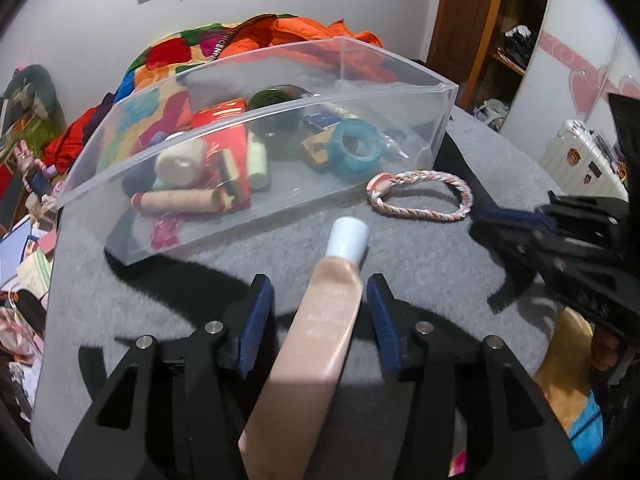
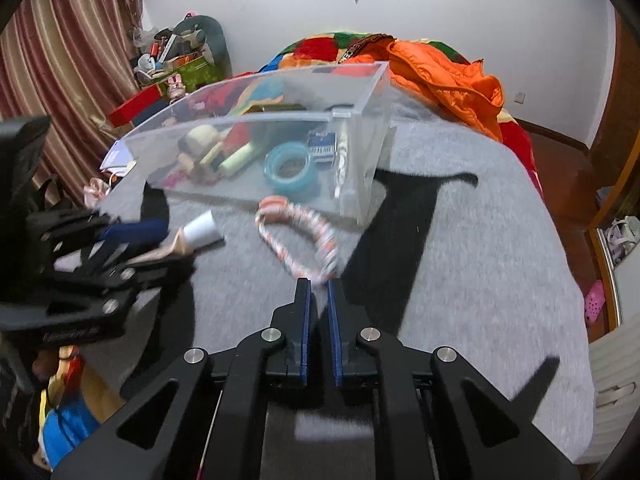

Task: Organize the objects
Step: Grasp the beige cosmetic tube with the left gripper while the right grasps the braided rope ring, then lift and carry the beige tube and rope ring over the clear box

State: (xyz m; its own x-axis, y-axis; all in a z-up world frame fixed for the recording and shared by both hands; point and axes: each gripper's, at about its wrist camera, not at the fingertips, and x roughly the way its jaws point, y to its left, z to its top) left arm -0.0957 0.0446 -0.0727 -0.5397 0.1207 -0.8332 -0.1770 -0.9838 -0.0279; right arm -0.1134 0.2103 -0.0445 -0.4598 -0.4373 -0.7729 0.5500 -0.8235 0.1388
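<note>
Both tools loaded, clear bin next.

Left tool sits partly open around the beige tube, white cap pointing at 12 toward the clear bin; pads look to touch the tube's sides, but the left-side contact is hard to confirm, so call it a loose hold. Lengthwise grip likely so it can slide in cap first. Right tool is pinched nearly closed on the near end of the braided rope ring, the rest trailing on the grey bed cover just in front of the bin. Bin already holds the teal tape roll, red box and spools. Left view shows the bin contents and tube grip; only right view shows the rope pinch.
</note>
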